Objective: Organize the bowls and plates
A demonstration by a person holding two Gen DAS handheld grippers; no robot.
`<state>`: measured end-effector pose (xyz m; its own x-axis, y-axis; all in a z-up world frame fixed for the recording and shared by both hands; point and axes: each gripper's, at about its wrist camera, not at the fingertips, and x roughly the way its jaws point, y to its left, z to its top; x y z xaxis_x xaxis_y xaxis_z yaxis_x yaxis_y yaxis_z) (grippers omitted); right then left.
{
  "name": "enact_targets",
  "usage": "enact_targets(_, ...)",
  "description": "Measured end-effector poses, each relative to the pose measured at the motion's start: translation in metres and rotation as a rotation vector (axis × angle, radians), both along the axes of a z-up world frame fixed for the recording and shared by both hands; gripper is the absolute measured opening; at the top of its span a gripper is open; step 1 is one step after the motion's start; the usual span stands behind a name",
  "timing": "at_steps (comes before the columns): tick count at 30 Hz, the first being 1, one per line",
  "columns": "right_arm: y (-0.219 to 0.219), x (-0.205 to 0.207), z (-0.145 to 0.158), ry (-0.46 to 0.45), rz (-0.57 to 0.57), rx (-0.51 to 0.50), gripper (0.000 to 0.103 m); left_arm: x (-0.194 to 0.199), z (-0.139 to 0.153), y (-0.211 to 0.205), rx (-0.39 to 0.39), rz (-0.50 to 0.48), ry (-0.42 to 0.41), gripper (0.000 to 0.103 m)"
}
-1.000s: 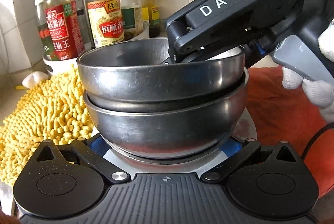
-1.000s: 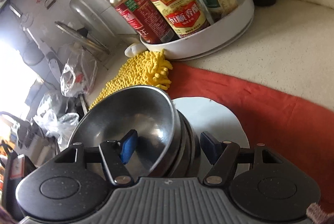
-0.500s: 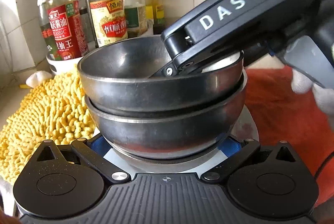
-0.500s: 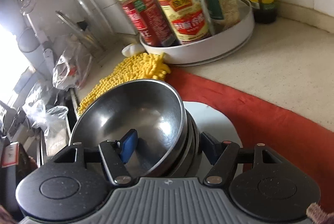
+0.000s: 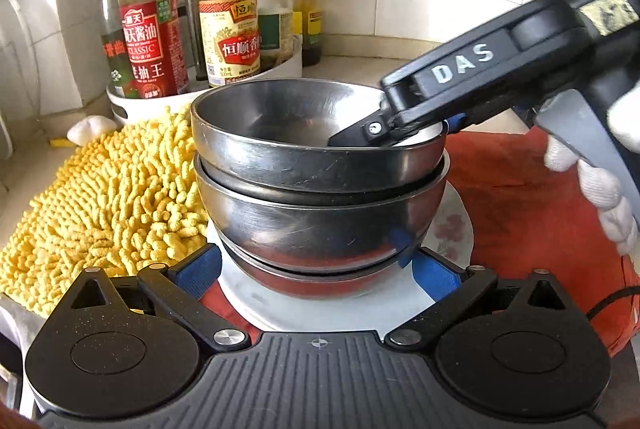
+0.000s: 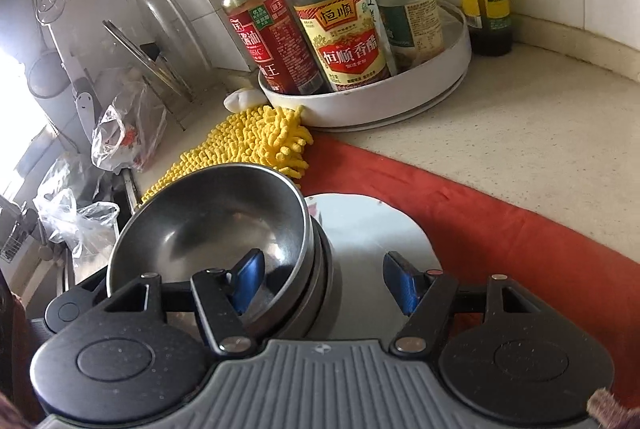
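A stack of steel bowls (image 5: 320, 189) stands on a white plate (image 5: 312, 305) on a red cloth. My left gripper (image 5: 316, 269) is open, its blue pads either side of the stack's base, apart from it. My right gripper (image 6: 324, 281) is open and straddles the near rim of the top bowl (image 6: 212, 225): one pad (image 6: 250, 273) inside the bowl, the other pad (image 6: 400, 283) outside over the plate (image 6: 372, 229). The right gripper also shows in the left wrist view (image 5: 400, 125), reaching in from the right.
A white round tray (image 6: 372, 101) of sauce bottles (image 5: 154, 41) stands behind the stack by the tiled wall. A yellow chenille mat (image 5: 100, 197) lies left of the bowls. The red cloth (image 6: 500, 221) spreads to the right. Plastic bags (image 6: 120, 133) and pot lids stand far left.
The left gripper has drawn back a little from the stack, so more plate shows. The right gripper's jaws have widened around the top bowl's rim.
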<state>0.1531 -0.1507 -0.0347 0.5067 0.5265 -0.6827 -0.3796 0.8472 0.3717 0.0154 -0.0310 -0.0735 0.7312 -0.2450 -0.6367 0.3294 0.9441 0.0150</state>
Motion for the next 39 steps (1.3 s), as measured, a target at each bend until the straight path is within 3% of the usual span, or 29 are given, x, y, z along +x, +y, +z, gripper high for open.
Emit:
enact_targets(19, -0.035, -0.068, 0.044, -0.144, -0.080, -0.035, 0.062, -0.017, 0.030, -0.005, -0.012, 0.065, -0.084, 0.103)
enact_targets(30, -0.034, -0.128, 0.033, -0.198, -0.184, -0.164, 0.062, -0.036, 0.028, -0.001, -0.048, 0.150, -0.028, 0.103)
enact_targets(34, -0.027, -0.144, 0.026, -0.186, -0.209, -0.191, 0.063, -0.045, 0.026, 0.002, -0.058, 0.209, 0.023, 0.103)
enact_targets(39, -0.021, -0.148, 0.020, -0.155, -0.251, -0.190, 0.063, -0.058, 0.027, 0.005, -0.081, 0.287, 0.029, 0.103)
